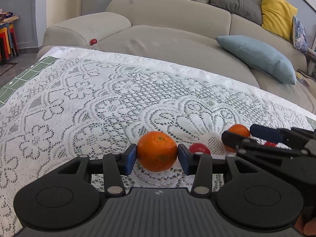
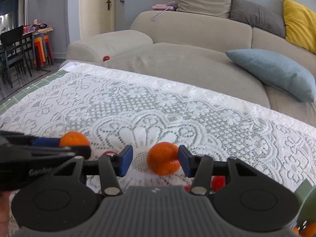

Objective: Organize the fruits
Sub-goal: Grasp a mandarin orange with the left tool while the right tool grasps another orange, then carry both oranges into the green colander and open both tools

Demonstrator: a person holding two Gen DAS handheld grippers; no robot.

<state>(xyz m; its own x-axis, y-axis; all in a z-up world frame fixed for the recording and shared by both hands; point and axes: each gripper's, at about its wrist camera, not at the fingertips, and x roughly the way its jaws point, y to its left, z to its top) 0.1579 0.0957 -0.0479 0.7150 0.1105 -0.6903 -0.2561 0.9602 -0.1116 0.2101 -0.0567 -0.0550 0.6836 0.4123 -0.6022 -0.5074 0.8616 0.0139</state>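
Left tongs pinch an orange dead centre between the pads. Right tongs gape wide around a second orange, which sits nearer the right pad, nothing gripped yet.

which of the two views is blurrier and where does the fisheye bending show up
Right wrist view is softer: the orange between the right gripper fingers is smeared at its edges. Left wrist view is crisp: the orange in the left gripper shows peel texture. Both views curve the lace tablecloth edge and sofa.
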